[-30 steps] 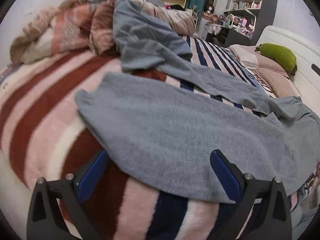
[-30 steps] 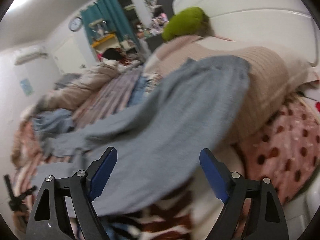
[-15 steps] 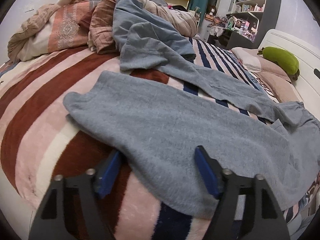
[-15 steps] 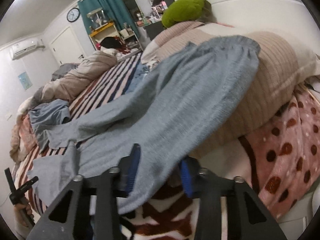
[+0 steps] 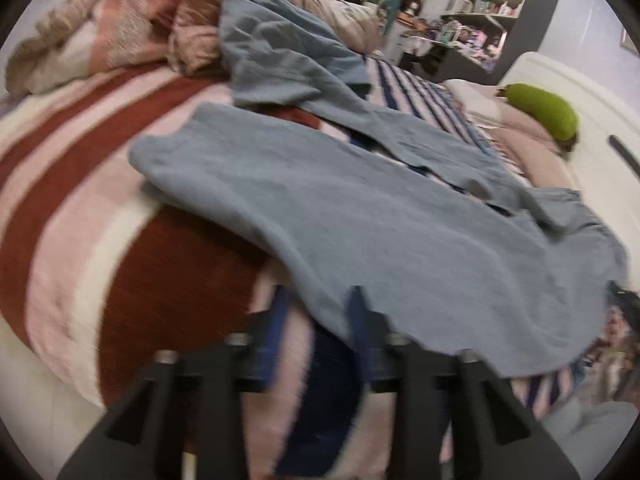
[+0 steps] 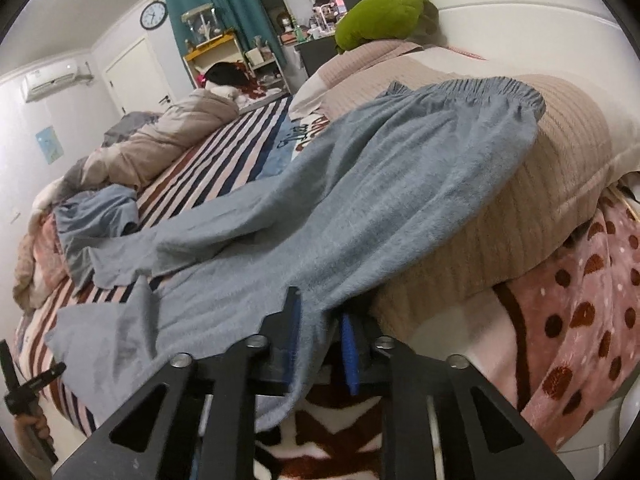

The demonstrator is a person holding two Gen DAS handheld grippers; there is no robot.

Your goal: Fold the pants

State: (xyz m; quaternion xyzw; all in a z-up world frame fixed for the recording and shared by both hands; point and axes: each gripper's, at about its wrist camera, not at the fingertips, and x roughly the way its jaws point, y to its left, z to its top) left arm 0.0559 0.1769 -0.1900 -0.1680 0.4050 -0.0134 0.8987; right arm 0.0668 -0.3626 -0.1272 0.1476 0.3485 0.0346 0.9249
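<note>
Soft grey-blue fleece pants [image 5: 360, 220] spread across the striped bed [image 5: 80, 200].
Left hand-held gripper [image 5: 318, 320] and right hand-held gripper [image 6: 318, 320] each pinch the pants' near edge.

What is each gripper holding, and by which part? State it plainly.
Both hold the grey fleece pants. The right gripper pinches the near side edge below the elastic waistband; the left gripper pinches the near edge of a leg.
</note>
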